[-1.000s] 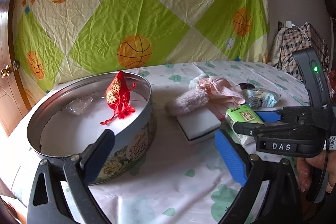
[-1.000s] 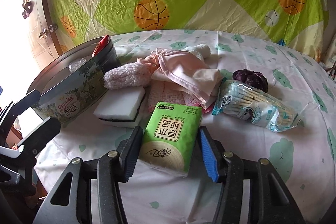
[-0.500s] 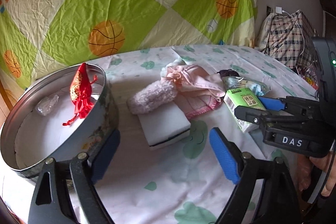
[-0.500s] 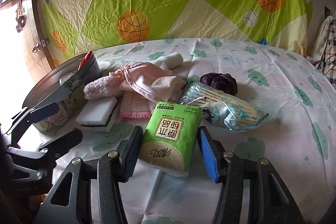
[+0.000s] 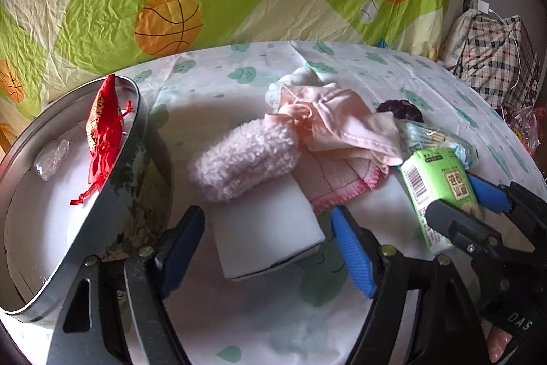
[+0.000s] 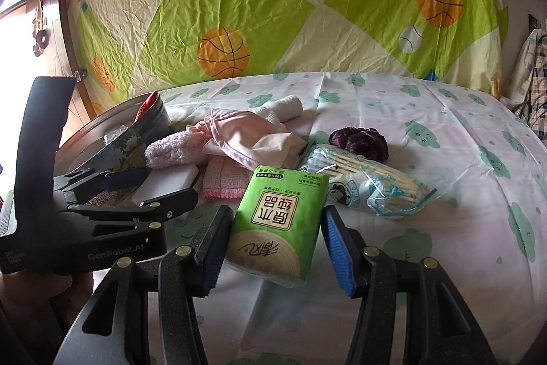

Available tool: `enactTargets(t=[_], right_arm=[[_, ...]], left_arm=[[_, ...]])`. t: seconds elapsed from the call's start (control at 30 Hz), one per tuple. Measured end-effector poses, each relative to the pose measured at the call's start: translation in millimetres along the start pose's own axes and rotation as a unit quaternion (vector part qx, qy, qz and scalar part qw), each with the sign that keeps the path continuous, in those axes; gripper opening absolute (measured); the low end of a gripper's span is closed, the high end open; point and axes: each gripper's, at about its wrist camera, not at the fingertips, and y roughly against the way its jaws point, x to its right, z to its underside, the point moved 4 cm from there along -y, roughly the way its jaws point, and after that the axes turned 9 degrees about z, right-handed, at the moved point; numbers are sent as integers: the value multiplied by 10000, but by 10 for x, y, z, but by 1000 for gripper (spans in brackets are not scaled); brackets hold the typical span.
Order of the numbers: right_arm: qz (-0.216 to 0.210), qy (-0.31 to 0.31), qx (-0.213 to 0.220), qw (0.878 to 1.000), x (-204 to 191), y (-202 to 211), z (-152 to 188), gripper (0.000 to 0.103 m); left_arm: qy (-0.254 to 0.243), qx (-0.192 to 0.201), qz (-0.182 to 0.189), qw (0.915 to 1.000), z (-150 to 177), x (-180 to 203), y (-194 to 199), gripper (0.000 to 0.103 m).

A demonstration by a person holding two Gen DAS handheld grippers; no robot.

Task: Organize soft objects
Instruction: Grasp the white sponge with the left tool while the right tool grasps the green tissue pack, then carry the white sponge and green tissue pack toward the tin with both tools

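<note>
the white sponge block (image 5: 266,228) is the landmark — a smooth rectangular foam slab with a dark underside, lying flat on the cloud-printed bed sheet (image 6: 444,132). a fluffy pink sock (image 5: 239,159), nubbly and rolled, rests on its far edge. just beyond and right of the sponge lies a pink waffle-weave cloth (image 5: 335,180) with a stitched pink border, and on top of that a crumpled peach cotton garment (image 5: 328,122). behind the garment sits a rolled white towel (image 6: 280,106).

left of the sponge stands a round metal cookie tin (image 5: 150,166), open, with a red embroidered drawstring pouch (image 5: 102,129) leaning against its inner rim and a crinkled clear plastic wrap (image 5: 51,153) on its pale floor.

right of the sponge, the green tissue pack (image 6: 278,221) — glossy film, soft rectangular — sits between the fingers of the right hand-held gripper (image 6: 273,248); its blue ribbed pads stand close at either side, but whether they press it i cannot tell. further right lie a clear bag of cotton swabs (image 6: 369,183) and a dark purple scrunchie (image 6: 359,142).

the left hand-held gripper (image 5: 266,248) is released, jaws spread wide to either side of the sponge's near end, held low and level, not touching it.
</note>
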Motion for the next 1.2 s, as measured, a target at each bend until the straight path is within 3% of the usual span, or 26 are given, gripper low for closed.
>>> enactTargets(t=[0.33,0.57,0.87,1.2], right_arm=[[3,-8,12,10000,3,12,-3,56],[38,-4,91,10000,3,30,3,56],[87,52,331,9994,-9,112,2,56],[118,102,522,9985,-18,163,-1,56]], left_arm=[[147,-201,30,9997,-19,-44,-124,57],[-322,171,27,9993,-17,102,12,57],[-262,522,317,9978,-25,75,166,57],[-554,1062,181,9926,34,167,373,57]])
